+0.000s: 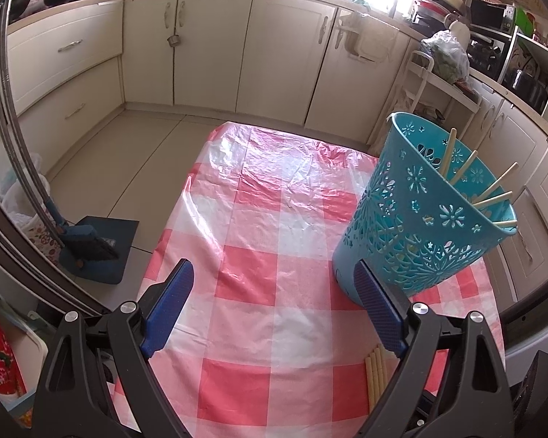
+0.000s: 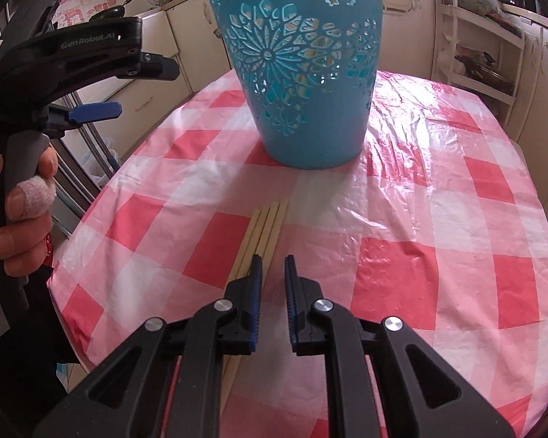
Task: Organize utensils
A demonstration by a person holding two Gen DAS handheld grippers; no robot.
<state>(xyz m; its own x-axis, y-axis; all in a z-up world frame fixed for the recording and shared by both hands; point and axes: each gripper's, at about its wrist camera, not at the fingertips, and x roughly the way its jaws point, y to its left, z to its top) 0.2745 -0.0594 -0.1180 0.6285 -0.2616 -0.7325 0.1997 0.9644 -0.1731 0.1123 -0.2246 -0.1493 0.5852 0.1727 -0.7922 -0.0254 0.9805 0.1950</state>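
The left gripper (image 1: 274,310) hangs over the checked tablecloth (image 1: 274,219) at lower centre, jaws wide apart, nothing between them; the right gripper (image 2: 273,284) has its jaws nearly together and empty, just right of four loose chopsticks (image 2: 263,233); the blue basket (image 2: 303,73), upper centre, holds more chopsticks (image 1: 493,197).

Both black plastic grippers (image 2: 273,266) carry ribbed blue pads and silver screws; a bandage wraps one finger (image 2: 36,191).
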